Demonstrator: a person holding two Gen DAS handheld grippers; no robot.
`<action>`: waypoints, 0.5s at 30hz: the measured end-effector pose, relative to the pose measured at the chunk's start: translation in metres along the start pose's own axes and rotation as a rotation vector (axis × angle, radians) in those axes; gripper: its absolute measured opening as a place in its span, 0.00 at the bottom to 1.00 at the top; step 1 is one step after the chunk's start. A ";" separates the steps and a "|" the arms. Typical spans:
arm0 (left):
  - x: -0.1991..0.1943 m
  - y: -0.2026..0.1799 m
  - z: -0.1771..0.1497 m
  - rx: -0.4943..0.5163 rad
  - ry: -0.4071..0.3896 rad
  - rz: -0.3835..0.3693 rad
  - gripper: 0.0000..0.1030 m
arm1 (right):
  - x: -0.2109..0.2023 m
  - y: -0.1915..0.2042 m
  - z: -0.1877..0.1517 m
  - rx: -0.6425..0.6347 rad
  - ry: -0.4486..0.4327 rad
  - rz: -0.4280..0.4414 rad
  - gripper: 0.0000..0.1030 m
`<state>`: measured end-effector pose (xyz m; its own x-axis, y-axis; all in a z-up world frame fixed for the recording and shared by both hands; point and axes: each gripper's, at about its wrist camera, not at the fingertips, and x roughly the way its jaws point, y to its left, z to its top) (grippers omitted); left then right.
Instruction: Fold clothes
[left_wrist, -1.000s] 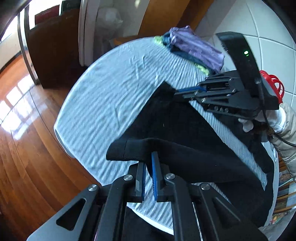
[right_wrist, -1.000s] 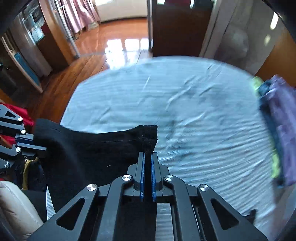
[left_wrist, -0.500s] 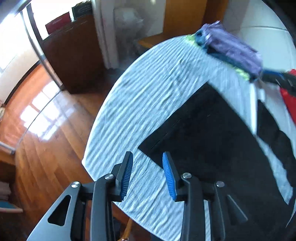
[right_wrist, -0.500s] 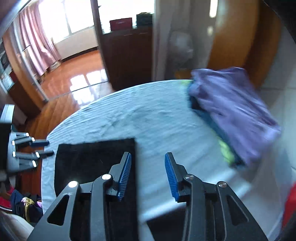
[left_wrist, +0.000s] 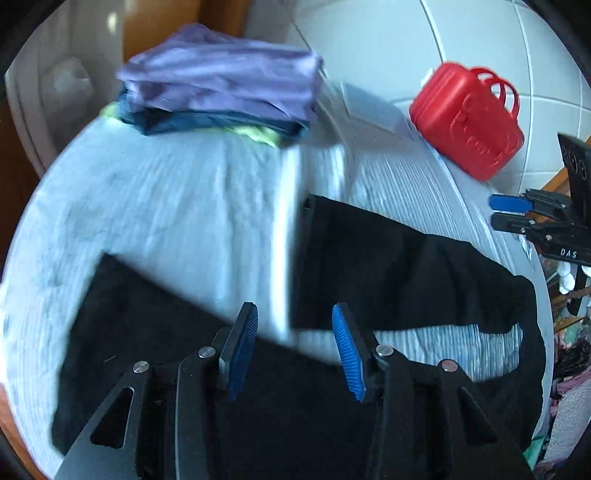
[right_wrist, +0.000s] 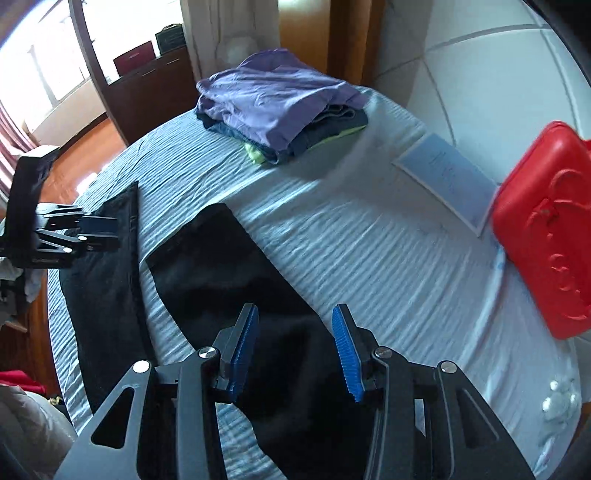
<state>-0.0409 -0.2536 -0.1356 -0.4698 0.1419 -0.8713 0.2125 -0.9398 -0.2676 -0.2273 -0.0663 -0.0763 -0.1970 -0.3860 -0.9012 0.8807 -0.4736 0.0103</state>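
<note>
A black garment lies spread on the round table's pale blue striped cloth, with two long parts side by side and a strip of cloth between them. My left gripper hovers above it, jaws opening, nothing between the pads. In the right wrist view the black garment runs under my right gripper, which is open and empty. The right gripper shows at the table's right edge, the left gripper over the garment's left part.
A stack of folded clothes, purple on top, sits at the table's far side. A red plastic case and a flat booklet lie at the right near the tiled wall. Wooden floor and a dark cabinet lie beyond the table.
Both grippers let go of the black garment's edge and opened. The garment now lies flat on the cloth. Both hands swung sideways towards the red case, and the wrists rolled.
</note>
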 end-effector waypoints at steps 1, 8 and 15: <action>0.010 -0.002 0.002 0.007 0.012 0.016 0.42 | 0.006 -0.001 -0.001 -0.011 0.007 0.019 0.40; 0.048 -0.003 0.009 0.003 0.088 0.033 0.42 | 0.061 0.003 0.015 -0.094 0.057 0.129 0.40; 0.054 -0.025 0.007 0.114 0.115 0.115 0.35 | 0.100 0.018 0.046 -0.166 0.092 0.191 0.40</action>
<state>-0.0775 -0.2246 -0.1731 -0.3456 0.0598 -0.9365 0.1580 -0.9800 -0.1210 -0.2506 -0.1499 -0.1467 0.0126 -0.3790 -0.9253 0.9581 -0.2603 0.1196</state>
